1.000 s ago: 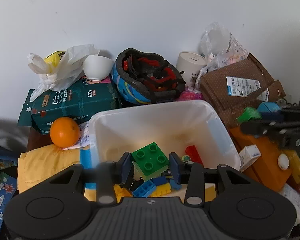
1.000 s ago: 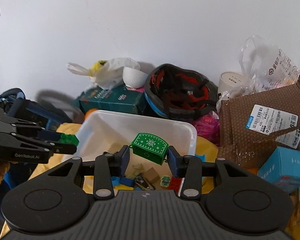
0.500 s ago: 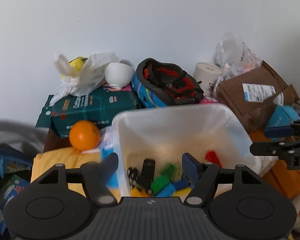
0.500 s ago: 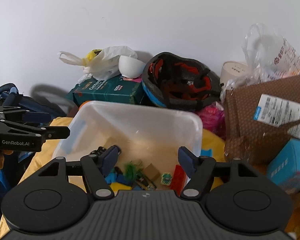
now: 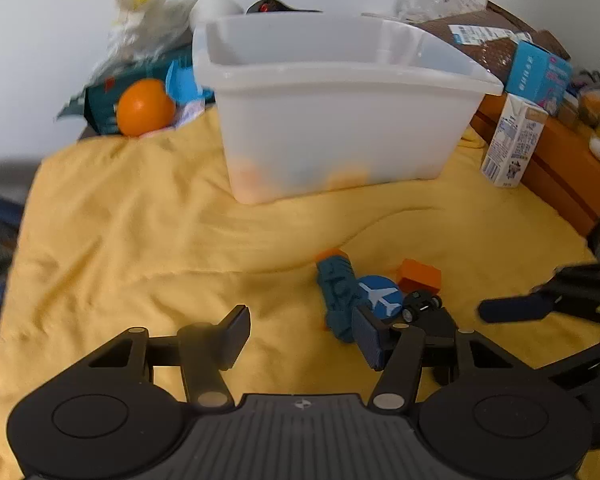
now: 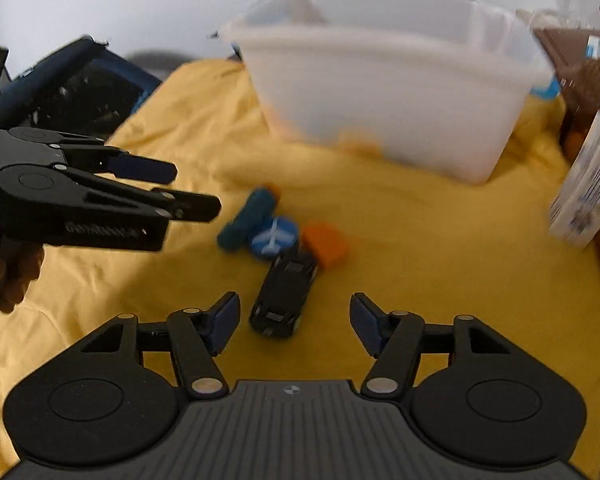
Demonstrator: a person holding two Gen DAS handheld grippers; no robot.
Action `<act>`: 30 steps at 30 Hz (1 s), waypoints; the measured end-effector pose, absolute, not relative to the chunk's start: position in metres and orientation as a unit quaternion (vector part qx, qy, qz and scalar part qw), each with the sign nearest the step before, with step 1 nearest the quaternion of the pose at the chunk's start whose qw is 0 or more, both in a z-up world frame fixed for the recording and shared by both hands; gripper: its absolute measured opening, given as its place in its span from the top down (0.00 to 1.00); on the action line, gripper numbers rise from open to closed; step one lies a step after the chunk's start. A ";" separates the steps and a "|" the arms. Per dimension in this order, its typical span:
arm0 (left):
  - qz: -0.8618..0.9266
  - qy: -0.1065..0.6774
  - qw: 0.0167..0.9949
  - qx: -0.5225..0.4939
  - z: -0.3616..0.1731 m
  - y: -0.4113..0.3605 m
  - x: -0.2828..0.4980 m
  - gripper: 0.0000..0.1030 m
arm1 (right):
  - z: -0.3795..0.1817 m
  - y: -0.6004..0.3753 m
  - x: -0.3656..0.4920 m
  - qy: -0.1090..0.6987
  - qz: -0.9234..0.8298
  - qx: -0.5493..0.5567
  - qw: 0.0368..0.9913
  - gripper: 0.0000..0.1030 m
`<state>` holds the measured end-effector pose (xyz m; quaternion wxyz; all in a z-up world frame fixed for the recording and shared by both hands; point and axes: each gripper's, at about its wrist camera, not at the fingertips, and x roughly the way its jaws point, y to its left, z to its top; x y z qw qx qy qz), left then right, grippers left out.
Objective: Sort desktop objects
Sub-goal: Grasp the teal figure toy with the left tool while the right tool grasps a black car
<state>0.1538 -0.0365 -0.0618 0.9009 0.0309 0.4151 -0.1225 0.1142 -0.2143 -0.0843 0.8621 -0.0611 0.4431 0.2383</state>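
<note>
A white plastic bin [image 5: 340, 112] [image 6: 388, 80] stands on the yellow cloth [image 5: 140, 240]. In front of it lie a teal toy [image 5: 336, 292] [image 6: 246, 220], a blue disc with a white plane [image 5: 380, 294] [image 6: 274, 236], an orange block [image 5: 420, 276] [image 6: 326, 244] and a black toy car [image 5: 422, 304] [image 6: 286, 294]. My left gripper [image 5: 302, 330] is open and empty, low over the cloth left of the toys. My right gripper [image 6: 294, 322] is open and empty, its jaws on either side of the car's near end.
An orange [image 5: 145, 106], a teal tissue pack and a white plastic bag sit back left. A milk carton [image 5: 514, 144], a blue box [image 5: 538, 68] and an orange box [image 5: 568, 172] stand at the right. A dark blue bag [image 6: 72, 84] lies left.
Both grippers let go of their pieces over the bin, then came down and back to the cloth in front of it, jaws open.
</note>
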 end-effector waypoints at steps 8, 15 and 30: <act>-0.154 0.422 0.893 0.028 -0.073 -0.061 0.169 0.43 | -0.106 -0.212 0.126 0.437 0.238 -0.054 0.866 0.68; -0.150 0.431 0.890 0.011 -0.078 -0.062 0.179 0.74 | -0.104 -0.251 0.115 0.437 0.208 -0.050 0.874 0.68; -0.163 0.372 0.914 -0.014 -0.005 -0.036 0.160 0.74 | -0.060 -0.275 0.112 0.388 0.208 -0.013 0.898 0.68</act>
